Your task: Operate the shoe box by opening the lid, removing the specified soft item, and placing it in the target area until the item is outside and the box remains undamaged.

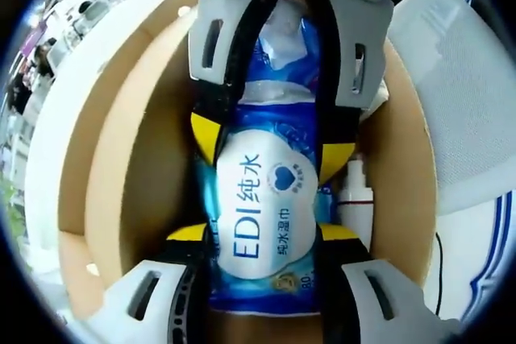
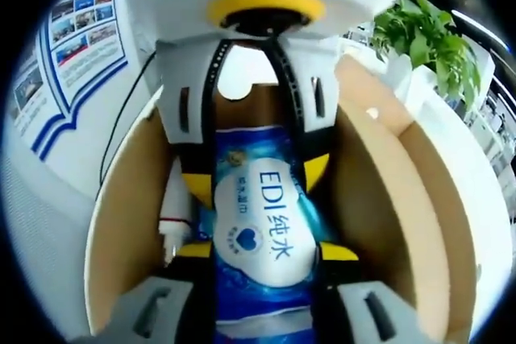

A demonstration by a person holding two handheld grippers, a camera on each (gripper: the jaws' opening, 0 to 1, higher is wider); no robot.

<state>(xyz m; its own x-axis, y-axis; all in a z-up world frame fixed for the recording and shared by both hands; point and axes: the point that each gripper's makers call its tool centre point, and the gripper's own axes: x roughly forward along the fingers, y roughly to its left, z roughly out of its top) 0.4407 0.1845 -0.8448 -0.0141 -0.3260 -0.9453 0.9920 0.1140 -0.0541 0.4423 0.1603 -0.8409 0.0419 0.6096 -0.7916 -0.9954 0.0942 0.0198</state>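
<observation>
- White tabletop [image 1: 56, 134] runs along the left of the left gripper view; a green plant [image 2: 423, 38] sits upper right of the right gripper view.
- Open cardboard shoe box [image 1: 121, 175] holds a blue wet-wipes pack [image 1: 266, 207] at centre frame.
- Left gripper [image 1: 266, 235] and right gripper [image 2: 262, 251] each clamp the pack from opposite ends.
- White bottle [image 1: 355, 199] stands beside the pack in the box.
</observation>
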